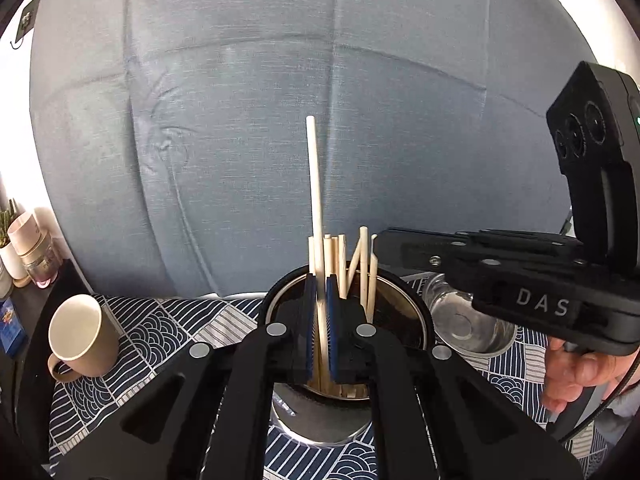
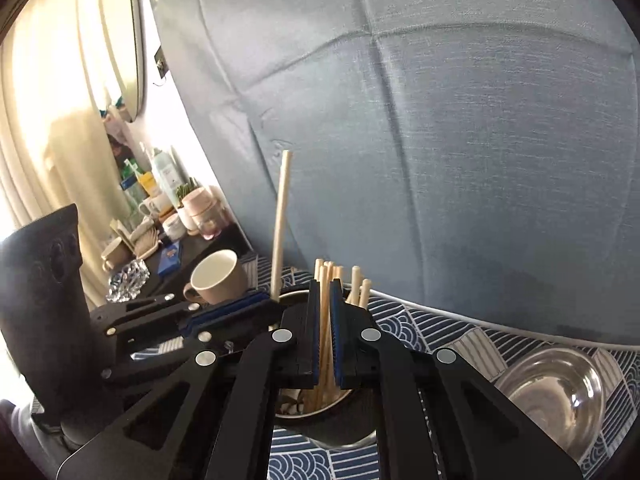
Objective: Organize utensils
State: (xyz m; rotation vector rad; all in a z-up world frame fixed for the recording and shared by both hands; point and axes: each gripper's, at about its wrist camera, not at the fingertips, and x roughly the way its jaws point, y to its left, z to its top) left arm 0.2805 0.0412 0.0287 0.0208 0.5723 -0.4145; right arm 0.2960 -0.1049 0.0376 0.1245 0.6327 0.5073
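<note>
Pinching one raised chopstick (image 1: 314, 184), the left gripper (image 1: 320, 280) hides the holder (image 1: 404, 308) floor; the right gripper (image 2: 325, 292) clamps another chopstick (image 2: 322, 320) among the bundle (image 2: 352, 284), whose count is unclear. One mug (image 1: 82, 334) and one steel bowl (image 2: 552, 392) flank the holder.

Around the one metal holder (image 1: 404, 316): roughly nine wooden chopsticks (image 1: 315, 184) inside, one beige mug (image 1: 82, 338), one steel bowl (image 1: 468, 326) beside it.
</note>
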